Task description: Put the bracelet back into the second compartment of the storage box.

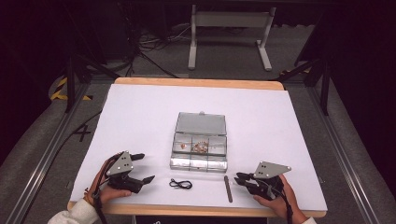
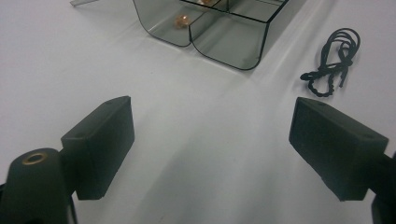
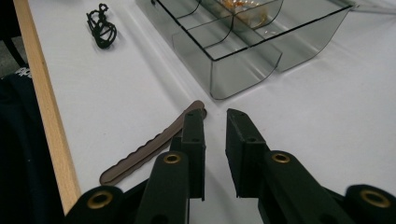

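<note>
Right tongs, narrowly parted, grasp nothing, their left tip hiding part of the brown wavy strip. Left tongs released wide; black cord lies beyond.

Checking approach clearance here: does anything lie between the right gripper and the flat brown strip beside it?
Nothing visible does. The right gripper sits right beside the brown strip, jaws slightly apart with nothing between them. The clear box and black cord lie farther off.
</note>
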`<state>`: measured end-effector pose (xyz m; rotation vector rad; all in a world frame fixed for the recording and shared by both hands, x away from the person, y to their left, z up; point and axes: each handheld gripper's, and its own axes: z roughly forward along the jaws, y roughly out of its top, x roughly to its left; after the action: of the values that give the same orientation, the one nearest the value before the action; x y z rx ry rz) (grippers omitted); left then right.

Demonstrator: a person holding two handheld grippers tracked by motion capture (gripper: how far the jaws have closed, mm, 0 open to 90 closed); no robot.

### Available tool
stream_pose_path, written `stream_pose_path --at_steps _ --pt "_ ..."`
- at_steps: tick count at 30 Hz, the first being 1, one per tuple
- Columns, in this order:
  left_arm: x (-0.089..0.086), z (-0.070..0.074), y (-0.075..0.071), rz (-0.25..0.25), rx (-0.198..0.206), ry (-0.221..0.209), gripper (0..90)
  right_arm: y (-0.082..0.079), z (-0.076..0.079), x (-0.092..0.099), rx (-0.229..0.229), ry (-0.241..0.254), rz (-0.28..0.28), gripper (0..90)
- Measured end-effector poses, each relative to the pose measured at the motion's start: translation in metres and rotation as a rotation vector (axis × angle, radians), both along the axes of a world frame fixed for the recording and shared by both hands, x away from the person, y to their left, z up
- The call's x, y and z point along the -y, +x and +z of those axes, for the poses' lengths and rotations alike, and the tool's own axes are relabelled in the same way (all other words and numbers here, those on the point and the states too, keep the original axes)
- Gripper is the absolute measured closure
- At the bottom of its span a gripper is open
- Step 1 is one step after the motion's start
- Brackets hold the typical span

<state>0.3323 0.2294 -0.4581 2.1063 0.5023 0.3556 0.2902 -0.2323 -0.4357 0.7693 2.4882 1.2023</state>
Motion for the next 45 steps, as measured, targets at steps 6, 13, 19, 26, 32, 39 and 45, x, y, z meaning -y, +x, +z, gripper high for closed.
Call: stream_pose_path --at_steps 6,13,19,26,32,39,45 --pt "0.0 0.0 0.0 -0.003 0.0 0.002 15.0 0.0 -0.007 -0.008 -0.021 -0.021 0.022 76.9" --pt "0.0 0.0 0.0 -0.003 0.001 0.008 14.9 0.004 -0.012 -0.01 -0.034 -0.038 0.01 76.9" --pt "0.001 0.0 0.0 -0.001 0.001 0.009 14.9 0.006 -0.014 -0.011 -0.028 -0.049 0.005 83.5" --pt "0.001 0.0 0.0 -0.003 0.004 0.008 14.9 0.007 -0.012 -0.01 -0.033 -0.051 0.005 85.4" --pt "0.001 0.0 0.0 -0.003 0.004 0.008 14.9 0.005 -0.006 -0.008 -0.01 -0.038 0.005 85.4" --pt "0.001 0.0 0.0 -0.002 0.001 0.009 14.9 0.006 0.002 -0.004 0.015 -0.017 -0.002 85.4" --pt "0.001 0.0 0.0 -0.001 -0.002 0.013 14.9 0.006 0.011 -0.001 0.054 0.019 -0.012 85.4"
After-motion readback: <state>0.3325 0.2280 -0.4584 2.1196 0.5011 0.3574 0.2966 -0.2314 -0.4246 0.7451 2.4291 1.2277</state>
